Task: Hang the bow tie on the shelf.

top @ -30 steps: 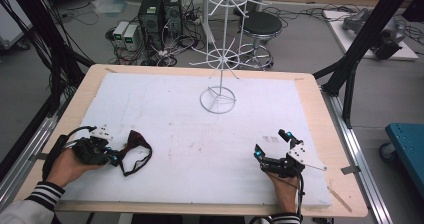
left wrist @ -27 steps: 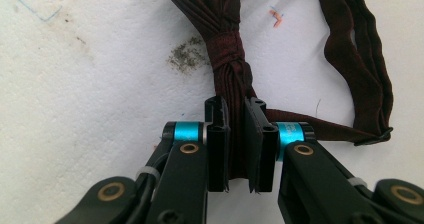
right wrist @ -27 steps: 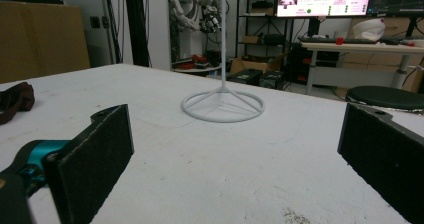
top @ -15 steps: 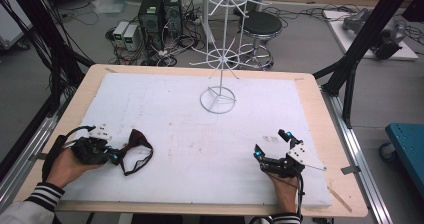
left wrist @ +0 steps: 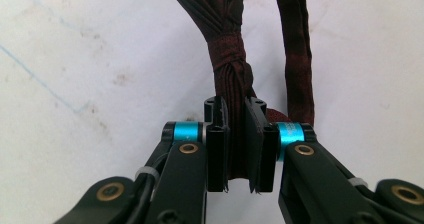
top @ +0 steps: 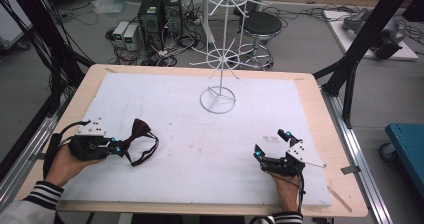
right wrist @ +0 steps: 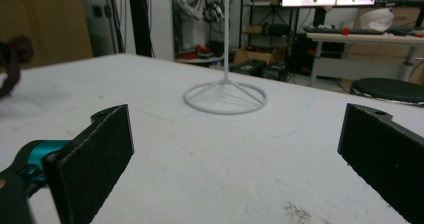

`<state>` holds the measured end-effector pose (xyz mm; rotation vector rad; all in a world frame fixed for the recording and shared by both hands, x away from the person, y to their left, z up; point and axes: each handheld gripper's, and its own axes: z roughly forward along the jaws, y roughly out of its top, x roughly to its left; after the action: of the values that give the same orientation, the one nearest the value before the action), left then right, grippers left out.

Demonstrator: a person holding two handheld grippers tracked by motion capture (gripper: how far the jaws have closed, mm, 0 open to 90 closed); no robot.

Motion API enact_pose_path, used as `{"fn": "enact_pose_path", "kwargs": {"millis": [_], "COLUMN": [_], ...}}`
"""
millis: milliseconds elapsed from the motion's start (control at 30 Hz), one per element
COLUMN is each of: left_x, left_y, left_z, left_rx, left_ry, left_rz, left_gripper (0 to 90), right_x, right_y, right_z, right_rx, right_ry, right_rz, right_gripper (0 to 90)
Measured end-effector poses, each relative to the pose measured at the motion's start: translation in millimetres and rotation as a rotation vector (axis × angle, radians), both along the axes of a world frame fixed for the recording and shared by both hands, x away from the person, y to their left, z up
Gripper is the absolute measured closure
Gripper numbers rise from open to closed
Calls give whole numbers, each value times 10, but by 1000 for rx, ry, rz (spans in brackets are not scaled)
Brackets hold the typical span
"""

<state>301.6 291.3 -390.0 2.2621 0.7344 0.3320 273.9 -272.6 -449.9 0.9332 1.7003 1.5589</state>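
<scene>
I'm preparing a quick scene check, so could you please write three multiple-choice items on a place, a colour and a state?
1. Where does the white wire stand sit?
A. far middle of the mat
B. near left corner
C. on the floor

2. What colour is the bow tie?
A. yellow
B. dark maroon
C. white

3. How is the right gripper?
A. shut on the tie
B. shut on nothing
C. open

Key: A, its ring base rests at the far middle; B, the left gripper clamps maroon cloth; C, its jaws stand wide apart.

Black grippers [left wrist: 235,149], teal joints, brass screws, striped sleeves [top: 42,194].
</scene>
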Motion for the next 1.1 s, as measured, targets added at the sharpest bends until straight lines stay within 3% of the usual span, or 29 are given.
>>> {"fn": "enact_pose_path", "kwargs": {"millis": [467,500,833,1100], "left_x": [33,37,81,129], "left_y": [-147,-158,-350,-491], "left_z": [155,163,262,299], "left_rx": [-110,-117,-144,-170], "left_ry": [-88,-93,-131,-146], "left_rz": [-78,-79,-136,-172], "left_gripper": [801,801,801,801], "right_x": [32,40,160,276], "right_y": [36,60,218,368], "right_z": [278,350,580,682], "right_rx": [-15,-13,4,-5], "right_ry": [0,-5,6,31], "right_rz": [66,101,228,310], "right_gripper": [6,6,6,6]}}
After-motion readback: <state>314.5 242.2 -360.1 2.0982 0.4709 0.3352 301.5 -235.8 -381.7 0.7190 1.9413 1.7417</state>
